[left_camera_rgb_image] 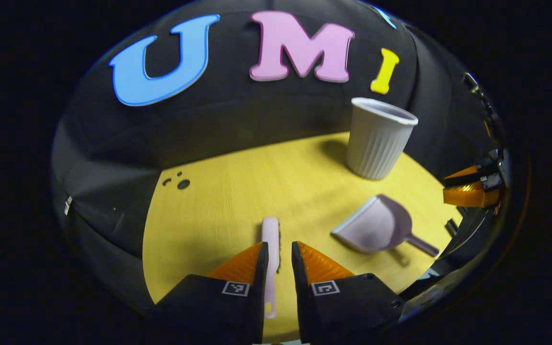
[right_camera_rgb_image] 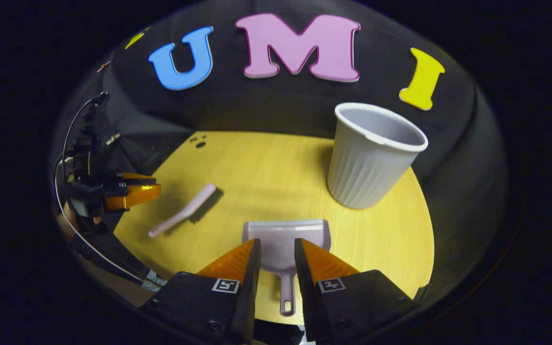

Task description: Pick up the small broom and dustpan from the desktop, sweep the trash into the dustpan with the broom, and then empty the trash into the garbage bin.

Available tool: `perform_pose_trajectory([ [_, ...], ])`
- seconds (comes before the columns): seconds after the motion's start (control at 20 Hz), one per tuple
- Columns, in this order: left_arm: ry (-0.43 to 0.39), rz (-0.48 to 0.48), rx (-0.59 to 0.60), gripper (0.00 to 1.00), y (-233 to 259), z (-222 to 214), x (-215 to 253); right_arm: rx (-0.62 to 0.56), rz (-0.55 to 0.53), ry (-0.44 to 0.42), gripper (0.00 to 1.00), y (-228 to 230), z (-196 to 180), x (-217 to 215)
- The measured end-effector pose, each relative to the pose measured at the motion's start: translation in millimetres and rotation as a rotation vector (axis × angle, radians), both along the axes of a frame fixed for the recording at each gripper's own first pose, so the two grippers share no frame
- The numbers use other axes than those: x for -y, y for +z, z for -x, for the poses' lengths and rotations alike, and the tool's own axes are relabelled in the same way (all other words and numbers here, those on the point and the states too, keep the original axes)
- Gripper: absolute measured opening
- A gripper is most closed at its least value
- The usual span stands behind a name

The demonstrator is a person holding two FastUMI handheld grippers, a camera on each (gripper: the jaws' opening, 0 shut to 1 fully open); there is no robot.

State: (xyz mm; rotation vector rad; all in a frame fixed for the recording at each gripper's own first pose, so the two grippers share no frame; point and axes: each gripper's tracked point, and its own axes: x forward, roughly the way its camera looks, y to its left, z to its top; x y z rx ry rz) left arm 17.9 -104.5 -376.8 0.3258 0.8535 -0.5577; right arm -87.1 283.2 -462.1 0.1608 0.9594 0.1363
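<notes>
A small pink broom [left_camera_rgb_image: 270, 230] lies flat on the yellow tabletop [left_camera_rgb_image: 218, 211], its handle running back between the fingers of my left gripper [left_camera_rgb_image: 280, 247], which is open and hovers over it without touching. The lilac dustpan [right_camera_rgb_image: 283, 237] rests on the table with its handle pointing back between the fingers of my right gripper [right_camera_rgb_image: 277, 242], also open and not pressing on it. The right gripper view has the broom [right_camera_rgb_image: 185, 213] off to the left, by the left gripper [right_camera_rgb_image: 130, 191]. A few dark trash bits [left_camera_rgb_image: 180, 183] lie near the table's far left edge.
A grey ribbed garbage bin [right_camera_rgb_image: 369, 155] stands upright at the back right of the table, beyond the dustpan [left_camera_rgb_image: 372, 225]. The right gripper [left_camera_rgb_image: 470, 191] shows at the right edge of the left gripper view. Black cloth walls close in the round tabletop.
</notes>
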Motion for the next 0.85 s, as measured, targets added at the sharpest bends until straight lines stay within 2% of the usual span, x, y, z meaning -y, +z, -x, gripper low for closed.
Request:
perform_pose_trajectory([
  [0.05, 0.003, 0.034, 0.044, 0.33, 13.4, -4.7, 3.5, 0.06, 0.011, -0.013, 0.48, 13.0, -10.1, 4.3],
  [0.1, 0.004, 0.061, 0.086, 0.33, 27.0, -9.2, 7.0, 0.12, 0.028, -0.019, 0.44, 23.3, -15.9, 6.2],
  [0.35, -0.007, 0.193, 0.256, 0.33, 83.3, -22.9, 16.4, 0.368, 0.102, -0.029, 0.43, 81.4, -43.5, 17.6],
  [0.5, 0.007, 0.222, 0.283, 0.33, 95.6, -20.9, 15.6, 0.402, 0.126, 0.004, 0.39, 89.1, -44.3, 11.0],
  [0.8, 0.071, 0.205, 0.276, 0.32, 93.4, -23.1, 5.4, 0.413, 0.082, 0.069, 0.39, 89.6, -59.0, -8.0],
  [0.85, 0.086, 0.195, 0.282, 0.27, 92.8, -25.8, 1.1, 0.42, 0.078, 0.074, 0.36, 90.0, -62.0, -6.7],
])
